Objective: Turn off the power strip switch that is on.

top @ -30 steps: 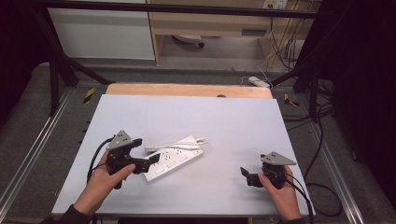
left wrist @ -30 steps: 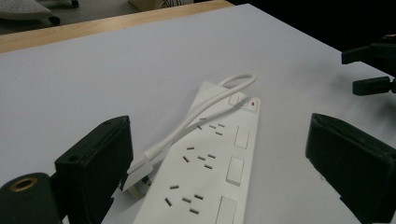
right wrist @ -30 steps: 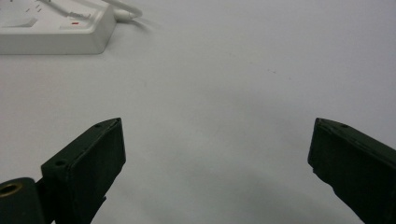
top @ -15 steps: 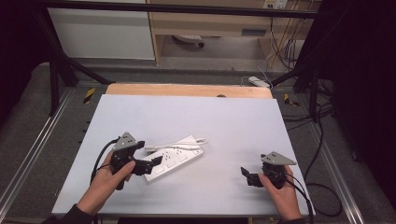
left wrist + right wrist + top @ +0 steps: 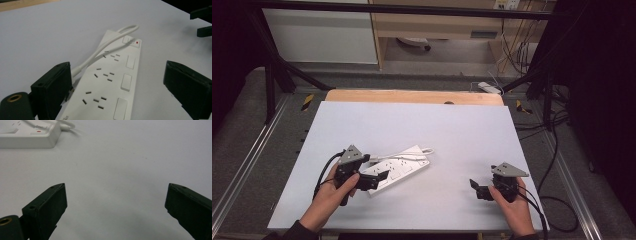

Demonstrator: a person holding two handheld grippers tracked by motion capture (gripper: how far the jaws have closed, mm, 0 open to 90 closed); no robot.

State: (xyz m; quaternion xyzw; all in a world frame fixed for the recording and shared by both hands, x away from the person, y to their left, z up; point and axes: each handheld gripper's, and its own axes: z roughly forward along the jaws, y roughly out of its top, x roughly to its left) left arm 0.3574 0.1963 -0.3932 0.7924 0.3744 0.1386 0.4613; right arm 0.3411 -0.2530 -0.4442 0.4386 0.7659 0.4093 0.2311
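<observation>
A white power strip (image 5: 399,169) lies slantwise on the white table (image 5: 422,125), left of the middle, with its white cable (image 5: 412,154) looped over its top. My left gripper (image 5: 381,179) is open, its jaws over the strip's near left end. In the left gripper view the strip (image 5: 112,75) runs away between the two spread jaws of the left gripper (image 5: 120,75), its cable (image 5: 105,47) along the left side and a red switch mark at the far end. My right gripper (image 5: 475,187) rests open at the front right, apart from the strip (image 5: 27,135); nothing lies between the right gripper's (image 5: 115,195) jaws.
A wooden strip (image 5: 412,96) borders the table's far edge. Black frame posts stand at both sides. Cables and a white socket block (image 5: 489,87) lie on the floor to the back right. The other gripper (image 5: 202,21) appears far off in the left gripper view.
My left gripper has slid right along the table, bringing its open jaws over the strip's near end. The right gripper and the strip have stayed put.
</observation>
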